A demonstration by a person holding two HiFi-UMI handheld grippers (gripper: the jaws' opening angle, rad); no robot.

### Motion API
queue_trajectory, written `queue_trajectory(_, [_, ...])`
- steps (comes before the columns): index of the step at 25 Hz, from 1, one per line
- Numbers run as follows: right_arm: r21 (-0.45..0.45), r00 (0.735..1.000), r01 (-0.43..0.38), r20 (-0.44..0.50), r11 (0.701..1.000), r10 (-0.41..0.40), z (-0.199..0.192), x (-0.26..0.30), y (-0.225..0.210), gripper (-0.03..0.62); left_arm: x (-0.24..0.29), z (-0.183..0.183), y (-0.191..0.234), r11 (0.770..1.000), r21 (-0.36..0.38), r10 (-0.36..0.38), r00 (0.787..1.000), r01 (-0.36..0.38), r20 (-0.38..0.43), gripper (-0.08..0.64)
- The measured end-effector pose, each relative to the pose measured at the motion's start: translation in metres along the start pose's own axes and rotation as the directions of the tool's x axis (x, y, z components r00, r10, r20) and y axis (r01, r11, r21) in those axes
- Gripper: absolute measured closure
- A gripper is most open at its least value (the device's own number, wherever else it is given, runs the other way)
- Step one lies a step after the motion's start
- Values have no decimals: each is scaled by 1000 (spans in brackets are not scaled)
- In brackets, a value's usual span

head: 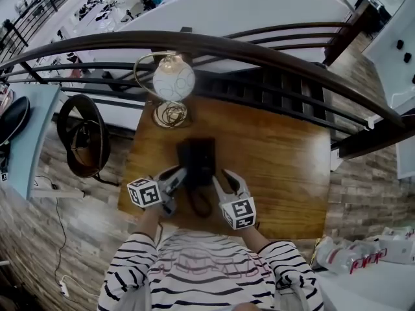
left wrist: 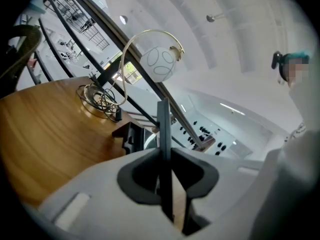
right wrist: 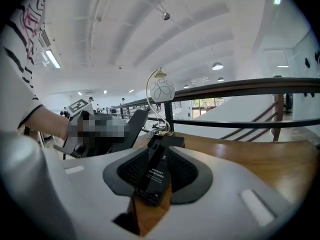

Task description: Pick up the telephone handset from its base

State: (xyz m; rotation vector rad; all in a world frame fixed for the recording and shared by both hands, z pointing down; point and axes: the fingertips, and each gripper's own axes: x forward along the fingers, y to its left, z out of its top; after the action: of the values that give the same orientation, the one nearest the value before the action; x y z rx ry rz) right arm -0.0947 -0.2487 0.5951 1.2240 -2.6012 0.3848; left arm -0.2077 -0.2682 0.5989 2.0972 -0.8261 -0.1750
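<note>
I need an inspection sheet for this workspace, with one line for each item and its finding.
Surface: glossy wooden table.
Job's things: black telephone base on the table; slim black handset between the right gripper's jaws.
Clutter: globe lamp at the table's far edge.
Grippers: left gripper shut on a thin black panel; right gripper shut on the handset.
Cables: dark loop by the base, perhaps its cord; white cable on the floor.
Surroundings: curved railing, round black chair, wrapped bottles.
</note>
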Motion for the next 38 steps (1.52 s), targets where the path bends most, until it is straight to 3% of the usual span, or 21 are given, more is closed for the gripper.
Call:
queue_trajectory(14, [2, 995, -42, 95, 999, 42, 45, -70, 9, 591, -28, -10, -79, 998, 66, -10, 996, 3, 93, 491])
queue_trajectory(26, [-10, 984, -104, 148, 995, 104, 57, -117, 16, 591, -56, -36, -127, 994, 103, 22, 986, -39, 165, 491])
queue_trajectory(38, [-39, 973, -182, 137, 983, 185, 39, -164, 33, 592, -78, -84, -169, 991, 101, 58, 971, -83, 233, 491])
